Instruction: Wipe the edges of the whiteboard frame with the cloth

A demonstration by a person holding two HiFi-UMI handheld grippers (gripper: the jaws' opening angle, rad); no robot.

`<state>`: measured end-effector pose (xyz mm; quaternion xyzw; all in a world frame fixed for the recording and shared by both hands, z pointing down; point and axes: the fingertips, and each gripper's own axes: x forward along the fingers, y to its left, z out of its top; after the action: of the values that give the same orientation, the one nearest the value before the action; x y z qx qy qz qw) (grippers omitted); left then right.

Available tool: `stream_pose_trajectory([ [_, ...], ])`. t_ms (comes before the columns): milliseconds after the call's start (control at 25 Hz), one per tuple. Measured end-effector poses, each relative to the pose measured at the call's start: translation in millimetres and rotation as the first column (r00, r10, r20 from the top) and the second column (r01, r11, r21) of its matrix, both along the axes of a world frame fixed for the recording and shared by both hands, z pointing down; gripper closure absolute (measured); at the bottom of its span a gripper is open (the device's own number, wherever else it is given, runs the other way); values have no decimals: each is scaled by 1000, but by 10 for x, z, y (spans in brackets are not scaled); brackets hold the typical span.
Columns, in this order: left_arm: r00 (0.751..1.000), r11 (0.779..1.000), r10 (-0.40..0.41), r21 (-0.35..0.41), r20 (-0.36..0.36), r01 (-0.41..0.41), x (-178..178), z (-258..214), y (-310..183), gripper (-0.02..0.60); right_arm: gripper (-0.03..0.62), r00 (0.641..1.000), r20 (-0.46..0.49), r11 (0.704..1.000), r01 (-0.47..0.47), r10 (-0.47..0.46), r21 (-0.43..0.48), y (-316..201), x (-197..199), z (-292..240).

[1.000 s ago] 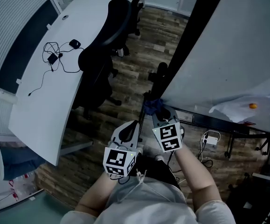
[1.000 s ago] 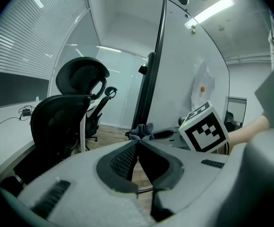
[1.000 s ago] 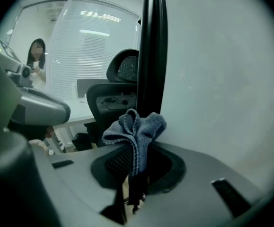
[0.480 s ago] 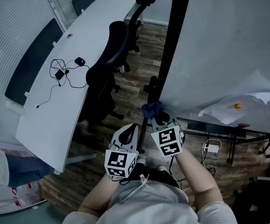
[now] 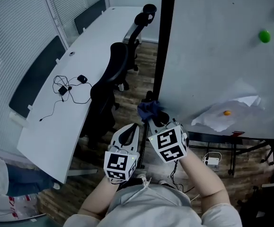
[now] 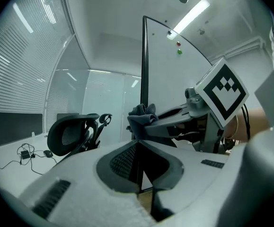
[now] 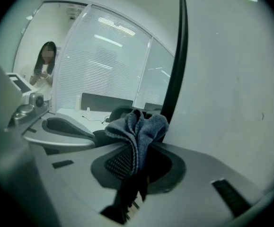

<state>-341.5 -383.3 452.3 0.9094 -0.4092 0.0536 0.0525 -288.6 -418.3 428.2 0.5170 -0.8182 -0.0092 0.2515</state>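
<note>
No words, numbers or brand names could be read anywhere. The only printed signs were the black-and-white square patterns on the cube (image 5: 120, 163) of the left hand-held gripper (image 5: 131, 129) and on the cube (image 5: 169, 144) of the right hand-held gripper (image 5: 151, 116); they carried no letters or digits. The whiteboard (image 5: 212, 56) above the two cubes showed no legible writing, and the paper sheet (image 5: 231, 110) on it was too small to tell.
</note>
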Motion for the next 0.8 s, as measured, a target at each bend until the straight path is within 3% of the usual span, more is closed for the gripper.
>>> stream_pose_trajectory([
  [200,999,995,29,95,-28,-26,35,-484,-37,561,533,999,-33,998,12,-9,63,-15,-22,-428],
  [440,998,977,59,206,-35,-51,21,-969,-58,561,533,997,-53,979,-36,48,203,-117,64,-1121],
  [800,992,948,112,306,-50,-91,48,-1583,-238,561,533,995,-82,946,-26,55,323,-219,-66,-1924],
])
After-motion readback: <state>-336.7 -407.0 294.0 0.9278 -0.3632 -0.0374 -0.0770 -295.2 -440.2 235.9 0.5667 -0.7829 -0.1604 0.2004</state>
